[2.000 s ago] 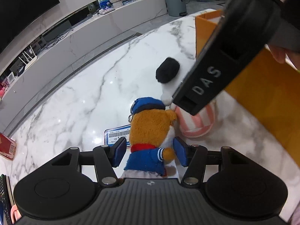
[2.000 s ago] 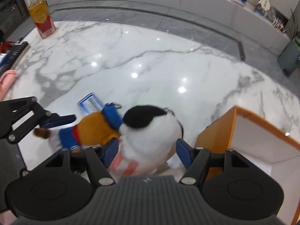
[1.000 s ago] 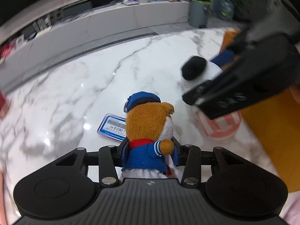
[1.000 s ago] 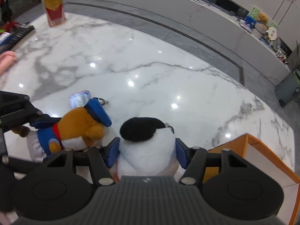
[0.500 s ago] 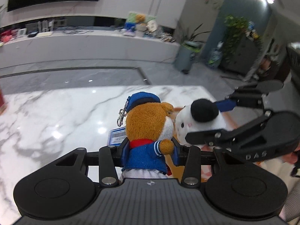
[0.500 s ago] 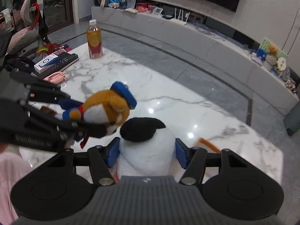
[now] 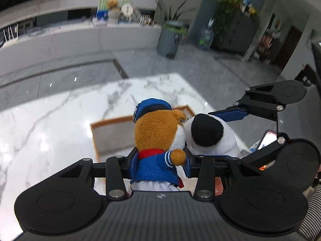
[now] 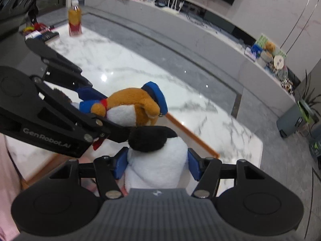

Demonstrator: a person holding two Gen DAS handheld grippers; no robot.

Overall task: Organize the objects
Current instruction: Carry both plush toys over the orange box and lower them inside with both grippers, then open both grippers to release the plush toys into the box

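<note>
A brown plush bear (image 7: 158,132) in a blue sailor coat and cap hangs in the air, my left gripper (image 7: 159,163) shut on its body. Right beside it is a white plush (image 8: 154,160) with a black top, and my right gripper (image 8: 157,165) is shut on its sides. The two toys' heads touch or nearly touch above an orange-rimmed box (image 7: 112,134) that stands open on the white marble table (image 7: 50,124). In the right wrist view the bear (image 8: 130,108) and the left gripper come in from the left. The box rim (image 8: 190,134) shows as an orange strip behind the white plush.
At the table's far left corner stand an orange drink bottle (image 8: 74,21) and a clutter of small items (image 8: 41,33). A grey bin (image 7: 170,38) and a long low counter (image 7: 70,38) lie beyond the table on the floor. A pink sleeve (image 8: 8,176) is at my left.
Both grippers have risen off the table with their toys and swung over the orange box. The toys, apart before, now hang head to head. The blue tag on the table has left the view.
</note>
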